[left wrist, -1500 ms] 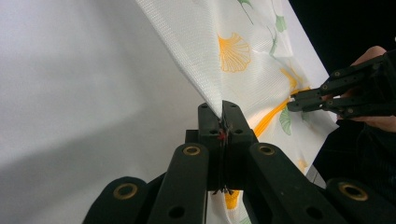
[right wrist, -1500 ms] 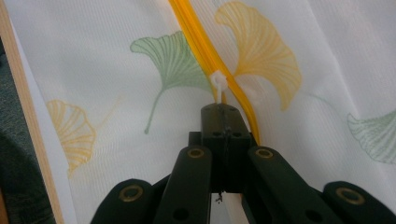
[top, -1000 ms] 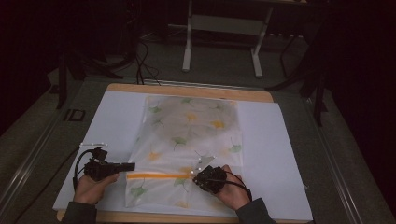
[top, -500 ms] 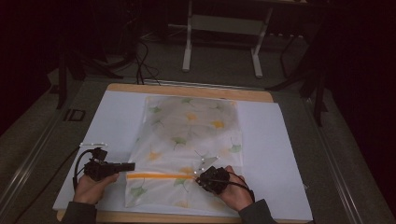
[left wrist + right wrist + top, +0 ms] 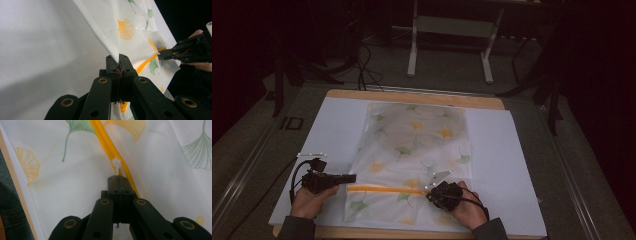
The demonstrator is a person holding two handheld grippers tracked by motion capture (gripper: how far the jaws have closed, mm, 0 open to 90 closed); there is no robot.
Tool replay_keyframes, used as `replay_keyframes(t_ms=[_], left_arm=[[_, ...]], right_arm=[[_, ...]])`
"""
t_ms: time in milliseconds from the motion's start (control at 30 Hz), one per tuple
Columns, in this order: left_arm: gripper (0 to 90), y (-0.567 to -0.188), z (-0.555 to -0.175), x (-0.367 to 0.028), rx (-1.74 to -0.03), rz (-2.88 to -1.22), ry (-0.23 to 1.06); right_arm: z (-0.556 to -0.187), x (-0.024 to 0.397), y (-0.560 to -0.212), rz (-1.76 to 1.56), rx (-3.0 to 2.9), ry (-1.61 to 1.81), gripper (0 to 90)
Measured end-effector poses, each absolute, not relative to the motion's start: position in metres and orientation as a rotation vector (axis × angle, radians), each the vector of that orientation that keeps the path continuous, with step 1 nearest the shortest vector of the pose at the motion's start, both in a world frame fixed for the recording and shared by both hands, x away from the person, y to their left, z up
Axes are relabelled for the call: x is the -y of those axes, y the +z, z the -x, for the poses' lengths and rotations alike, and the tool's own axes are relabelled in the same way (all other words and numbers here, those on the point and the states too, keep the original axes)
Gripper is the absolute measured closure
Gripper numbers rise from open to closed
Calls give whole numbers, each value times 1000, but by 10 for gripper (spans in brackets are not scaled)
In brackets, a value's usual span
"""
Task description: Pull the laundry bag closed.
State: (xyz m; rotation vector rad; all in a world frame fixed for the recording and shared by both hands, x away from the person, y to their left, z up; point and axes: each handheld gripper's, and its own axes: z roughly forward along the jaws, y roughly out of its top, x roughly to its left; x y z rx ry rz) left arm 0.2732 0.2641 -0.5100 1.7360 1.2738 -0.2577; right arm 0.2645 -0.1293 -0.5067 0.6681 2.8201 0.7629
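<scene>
A white mesh bag [image 5: 412, 145] printed with green and yellow leaves lies flat on the white sheet. An orange zipper [image 5: 384, 189] runs across its near end. My left gripper [image 5: 353, 177] is shut on the bag's left edge [image 5: 125, 27], by the zipper's end, and the cloth rises from its tips [image 5: 119, 58]. My right gripper [image 5: 429, 196] is at the zipper's right part. In the right gripper view it [image 5: 119, 178] is shut on the white zipper pull [image 5: 116, 166] on the orange band [image 5: 105, 142]. The left gripper view shows the right gripper [image 5: 162, 53] farther off at the zipper [image 5: 147, 62].
The white sheet [image 5: 512, 165] covers a wooden table whose edge [image 5: 412, 96] shows at the back. Behind it stand a metal frame's legs [image 5: 413, 55] and cables [image 5: 362, 65] on the floor. A small black square [image 5: 292, 123] sits left of the table.
My right hand has crept slightly right and nearer the table's front edge with the zipper pull. The left hand has stayed put.
</scene>
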Motion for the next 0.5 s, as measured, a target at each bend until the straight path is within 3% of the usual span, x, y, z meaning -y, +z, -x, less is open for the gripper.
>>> replay_keyframes(t_ms=[500], left_arm=[[891, -510, -273, -265, -1274, -1733, -258]], right_arm=[[-261, 145, -508, -704, -2807, 758, 900]])
